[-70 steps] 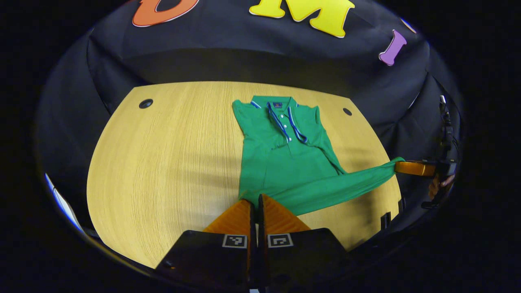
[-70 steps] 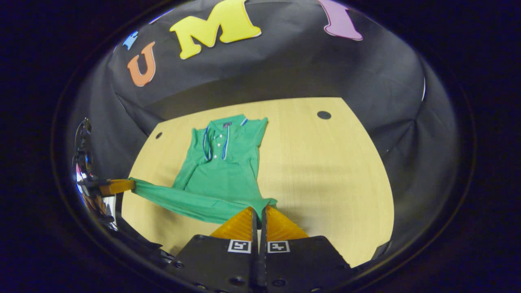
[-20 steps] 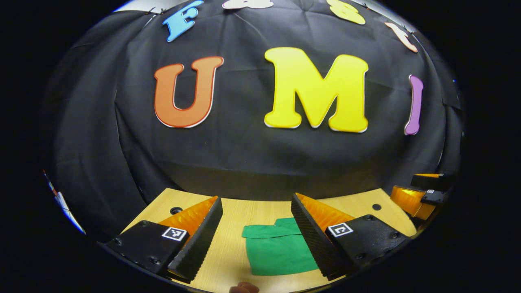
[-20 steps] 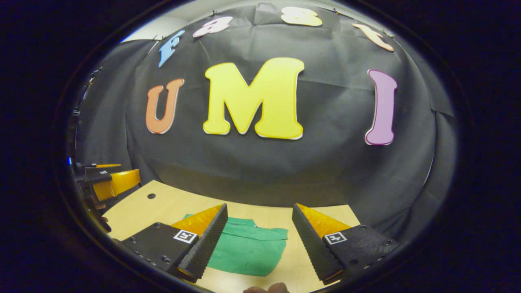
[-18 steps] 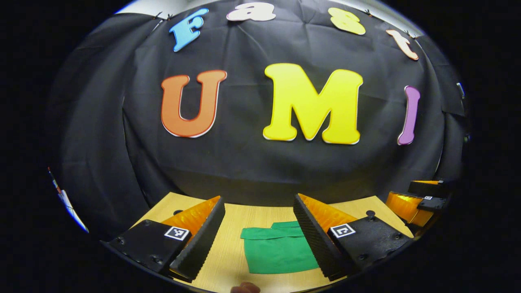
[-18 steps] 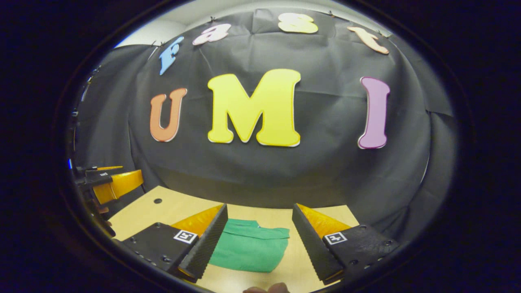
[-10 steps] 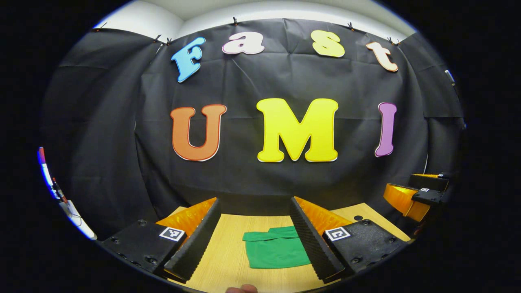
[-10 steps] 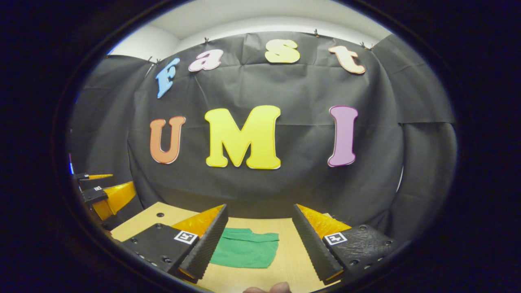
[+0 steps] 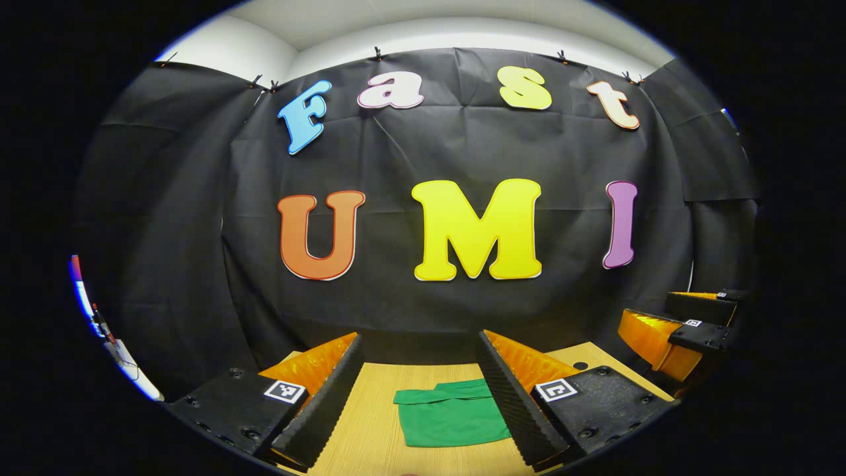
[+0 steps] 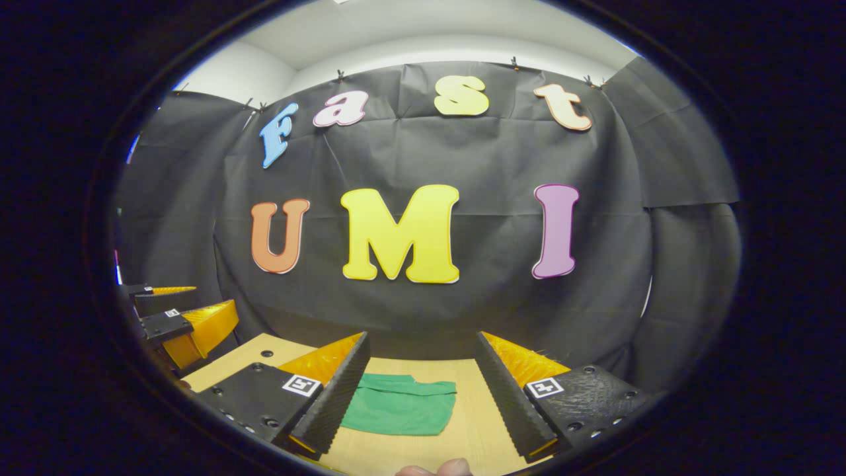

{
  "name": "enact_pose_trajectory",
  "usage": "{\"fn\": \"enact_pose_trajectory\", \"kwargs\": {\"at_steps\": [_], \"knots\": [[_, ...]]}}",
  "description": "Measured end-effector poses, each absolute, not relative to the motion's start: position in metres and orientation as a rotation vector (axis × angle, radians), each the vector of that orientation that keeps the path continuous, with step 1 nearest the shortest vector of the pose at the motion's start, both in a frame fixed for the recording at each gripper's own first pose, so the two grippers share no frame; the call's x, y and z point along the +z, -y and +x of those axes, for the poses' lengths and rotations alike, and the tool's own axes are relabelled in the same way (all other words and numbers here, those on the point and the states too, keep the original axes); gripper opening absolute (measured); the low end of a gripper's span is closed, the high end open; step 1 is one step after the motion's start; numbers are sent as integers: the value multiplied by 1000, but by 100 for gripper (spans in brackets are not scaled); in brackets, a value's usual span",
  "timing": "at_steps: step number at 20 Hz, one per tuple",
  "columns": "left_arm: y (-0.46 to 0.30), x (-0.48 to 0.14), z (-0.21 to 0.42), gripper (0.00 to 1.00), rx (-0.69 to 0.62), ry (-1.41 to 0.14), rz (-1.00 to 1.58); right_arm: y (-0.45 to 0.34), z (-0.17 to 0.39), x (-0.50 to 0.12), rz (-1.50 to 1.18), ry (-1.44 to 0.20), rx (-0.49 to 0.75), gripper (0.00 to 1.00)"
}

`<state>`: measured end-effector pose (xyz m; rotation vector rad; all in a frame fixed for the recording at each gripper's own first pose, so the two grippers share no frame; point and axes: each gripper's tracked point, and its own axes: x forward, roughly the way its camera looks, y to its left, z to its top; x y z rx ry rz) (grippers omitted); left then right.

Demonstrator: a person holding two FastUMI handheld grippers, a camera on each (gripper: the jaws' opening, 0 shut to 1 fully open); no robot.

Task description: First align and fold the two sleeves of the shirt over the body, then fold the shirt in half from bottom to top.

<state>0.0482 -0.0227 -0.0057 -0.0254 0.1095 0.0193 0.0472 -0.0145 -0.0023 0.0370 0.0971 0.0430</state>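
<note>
Now the shirt [image 9: 451,418] lies folded on the table [image 9: 370,423], both grippers [image 9: 420,390] [image 10: 420,390] spread above it, holding nothing. Risk: a descending finger could snag and reopen the fold.

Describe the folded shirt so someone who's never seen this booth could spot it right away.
Start at the wooden table below the black cloth wall. Lying flat on it is the shirt, a compact green rectangle, folded. It is the one soft, green thing there.

Left claw [image 9: 419,338] fingers spread wide, nothing held; right claw [image 10: 422,340] likewise.
</note>
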Motion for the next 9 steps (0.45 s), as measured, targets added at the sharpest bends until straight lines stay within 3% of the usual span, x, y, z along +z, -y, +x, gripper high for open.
{"fn": "enact_pose_trajectory", "kwargs": {"at_steps": [9], "knots": [[27,0,50,100,4,-94,-10,16,46,-2,38,-83,44,97]]}}
